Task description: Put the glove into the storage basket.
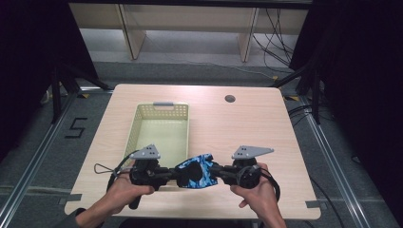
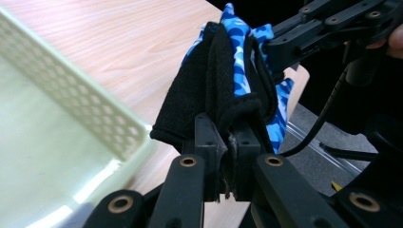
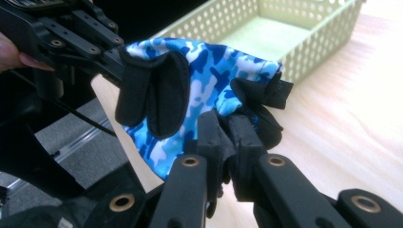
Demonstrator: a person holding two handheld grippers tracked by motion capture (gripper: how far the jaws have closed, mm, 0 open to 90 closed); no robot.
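Observation:
A blue camouflage glove (image 1: 196, 172) with black patches hangs between the two grippers above the table's front edge, just right of the basket's near right corner. My left gripper (image 1: 174, 175) is shut on the glove's black edge (image 2: 223, 102), its jaws clamped tight on the fabric. My right gripper (image 1: 216, 172) is shut on the opposite side of the glove (image 3: 209, 80), near its short black finger stubs. The two grippers face each other, each held in a hand. In the left gripper view the right gripper (image 2: 272, 51) pinches the glove's far edge.
A pale green perforated basket (image 1: 138, 121) stands empty on the wooden table (image 1: 237, 128), left of centre; its near end lies by the left gripper. A round cable hole (image 1: 230, 99) is at the back right. Cables trail from both grippers.

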